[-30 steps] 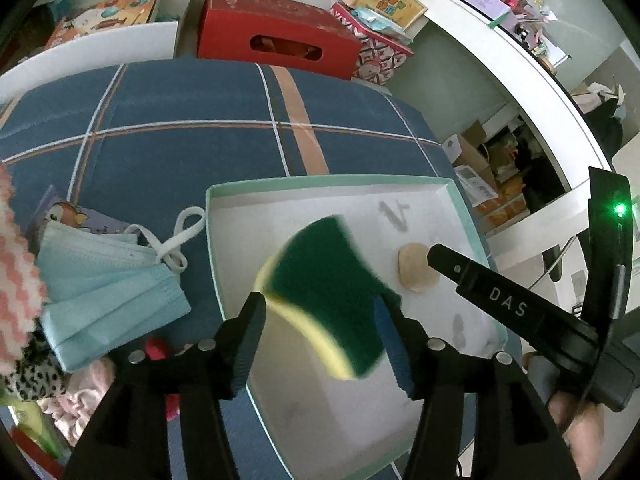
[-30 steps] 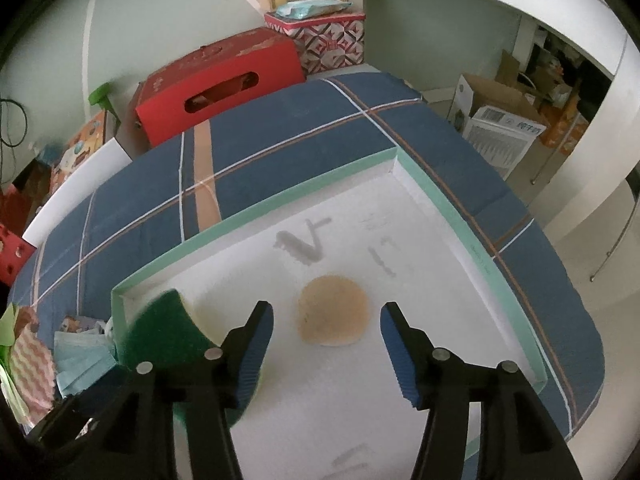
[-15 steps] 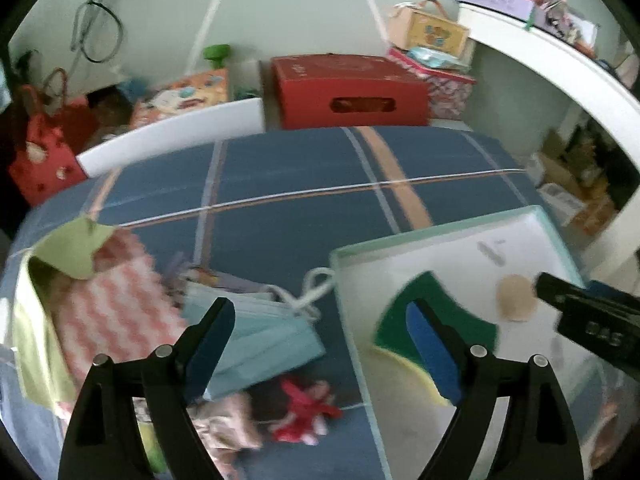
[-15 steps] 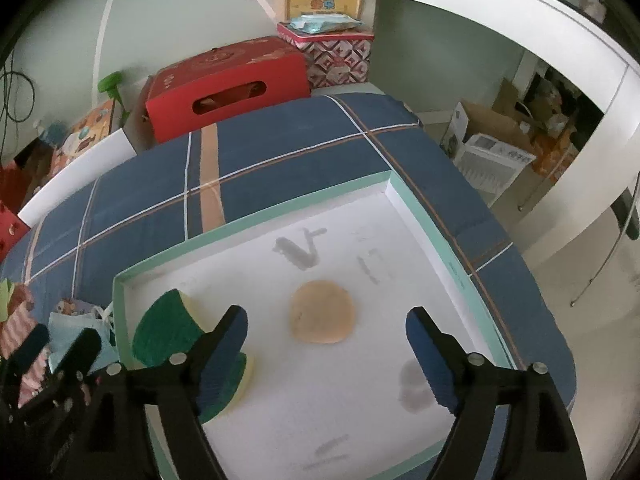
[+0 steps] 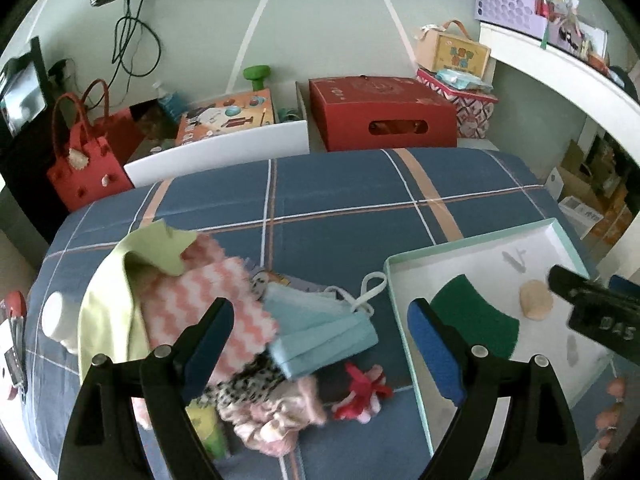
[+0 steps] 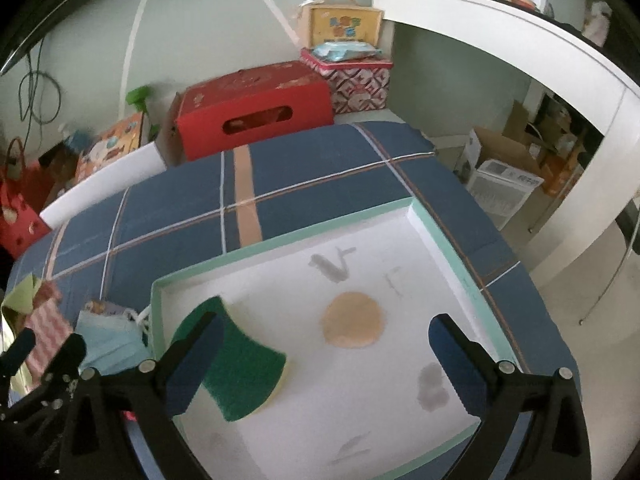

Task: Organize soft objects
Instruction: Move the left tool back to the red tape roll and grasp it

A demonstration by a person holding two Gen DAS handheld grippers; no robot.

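A green and yellow sponge lies in the mint-rimmed white box, with a round beige puff beside it. Both also show in the left wrist view: the sponge and the puff in the box. My left gripper is open and empty above a blue face mask, left of the box. A pile of soft things lies there: a pink zigzag cloth, a light green cloth, a red and pink scrunchie. My right gripper is open and empty over the box.
A blue plaid cloth covers the table. A red cardboard box, a red felt bag and toy boxes stand behind it. A white curved desk runs along the right. The other gripper reaches in over the box.
My left gripper let go of the sponge into the box, opened wide and swung left over the mask and the pile. My right gripper opened wider and pulled back a little.
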